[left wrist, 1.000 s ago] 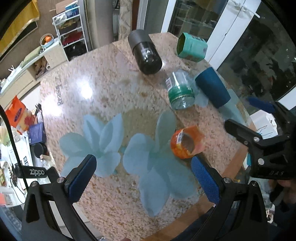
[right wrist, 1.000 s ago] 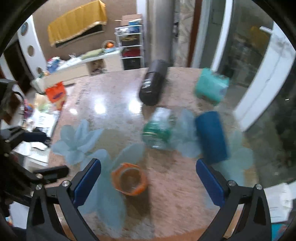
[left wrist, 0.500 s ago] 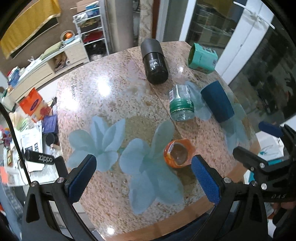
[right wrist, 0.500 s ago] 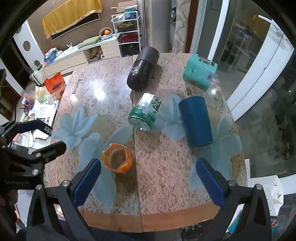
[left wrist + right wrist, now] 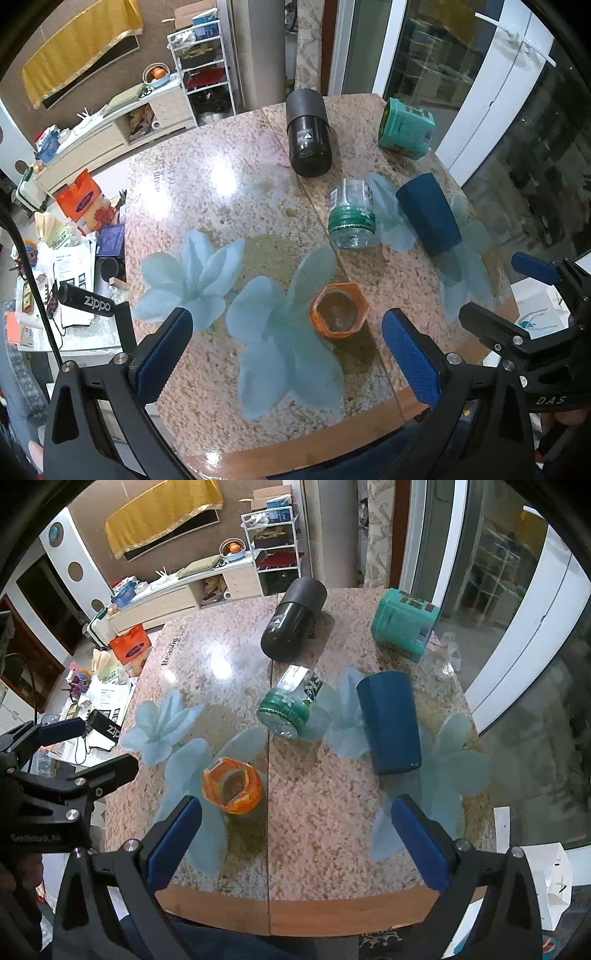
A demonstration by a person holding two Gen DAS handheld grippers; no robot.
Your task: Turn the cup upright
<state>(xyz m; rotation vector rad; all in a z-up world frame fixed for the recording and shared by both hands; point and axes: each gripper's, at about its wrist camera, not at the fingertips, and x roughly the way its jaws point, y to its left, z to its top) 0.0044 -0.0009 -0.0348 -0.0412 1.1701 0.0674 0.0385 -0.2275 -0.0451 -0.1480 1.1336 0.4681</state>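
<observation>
An orange cup (image 5: 339,311) stands upright, mouth up, near the table's front edge; it also shows in the right wrist view (image 5: 232,785). A dark blue cup (image 5: 428,215) (image 5: 390,722) lies on its side at the right. A clear cup with a green band (image 5: 351,215) (image 5: 291,706), a black cylinder (image 5: 308,138) (image 5: 294,619) and a teal cup (image 5: 405,128) (image 5: 404,628) also lie on their sides. My left gripper (image 5: 284,360) is open and empty above the front edge. My right gripper (image 5: 295,840) is open and empty, high above the table.
The granite table (image 5: 207,206) has pale blue flower prints and a wooden front rim (image 5: 295,908). A cluttered side table (image 5: 70,266) stands to the left. Shelves and a cabinet (image 5: 207,579) are behind. Glass doors (image 5: 517,627) are at the right.
Both grippers have risen and pulled back from the table, so more of it shows. The orange cup now shows with its mouth up, away from both grippers.
</observation>
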